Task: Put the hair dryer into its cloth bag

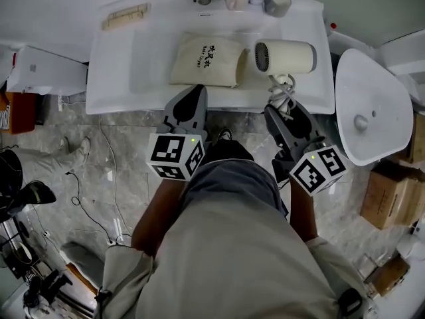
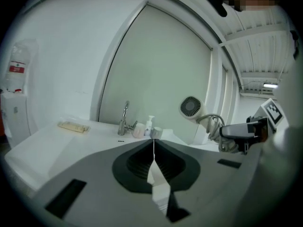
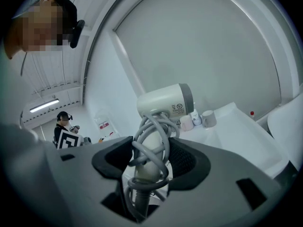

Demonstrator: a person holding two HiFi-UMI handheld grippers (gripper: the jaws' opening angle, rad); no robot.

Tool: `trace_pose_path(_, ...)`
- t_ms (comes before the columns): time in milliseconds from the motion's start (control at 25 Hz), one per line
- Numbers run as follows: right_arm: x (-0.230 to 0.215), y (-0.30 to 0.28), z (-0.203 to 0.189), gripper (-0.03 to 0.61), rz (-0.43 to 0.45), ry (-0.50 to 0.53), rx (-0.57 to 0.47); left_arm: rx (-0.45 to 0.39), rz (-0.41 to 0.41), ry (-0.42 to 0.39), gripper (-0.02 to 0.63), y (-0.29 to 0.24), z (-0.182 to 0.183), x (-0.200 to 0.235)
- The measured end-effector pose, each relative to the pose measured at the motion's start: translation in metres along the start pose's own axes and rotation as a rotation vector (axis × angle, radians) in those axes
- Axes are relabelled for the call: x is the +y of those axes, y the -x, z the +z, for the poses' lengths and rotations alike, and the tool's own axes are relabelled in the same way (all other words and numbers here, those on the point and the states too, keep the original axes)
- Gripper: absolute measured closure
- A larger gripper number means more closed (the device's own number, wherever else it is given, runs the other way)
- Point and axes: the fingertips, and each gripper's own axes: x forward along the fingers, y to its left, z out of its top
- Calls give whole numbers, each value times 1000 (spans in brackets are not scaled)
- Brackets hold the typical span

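The right gripper (image 3: 151, 157) clamps the cord-wrapped handle of the hair dryer (image 3: 165, 100); its barrel sits over the white counter (image 1: 113, 72), just right of the cloth bag (image 1: 207, 60); the left gripper (image 2: 154, 145) has its jaws pressed together on nothing, its tip at the bag's near edge, perhaps touching it.

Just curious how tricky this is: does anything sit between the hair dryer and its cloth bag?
Nothing visible does. The hair dryer, gripped by the right gripper, is right beside the cloth bag, which lies flat.
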Motion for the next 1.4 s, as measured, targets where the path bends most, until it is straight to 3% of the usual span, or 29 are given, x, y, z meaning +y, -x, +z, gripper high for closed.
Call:
trace_pose_path(160, -2, 0, -1, 339, 7, -4, 9, -3, -12, 60, 611, -9, -9, 0)
trace_pose_path(600, -23, -8, -2, 339, -36, -56, 22, 140, -89, -37, 606, -58, -50, -12)
trace_pose_path(880, -41, -11, -25, 339, -70, -82, 60, 234, -107, -33, 529, -86, -91, -12)
trace_pose_path(1400, -76, -13, -61, 339, -136, -151, 131, 392, -45, -113, 448, -140, -144, -11)
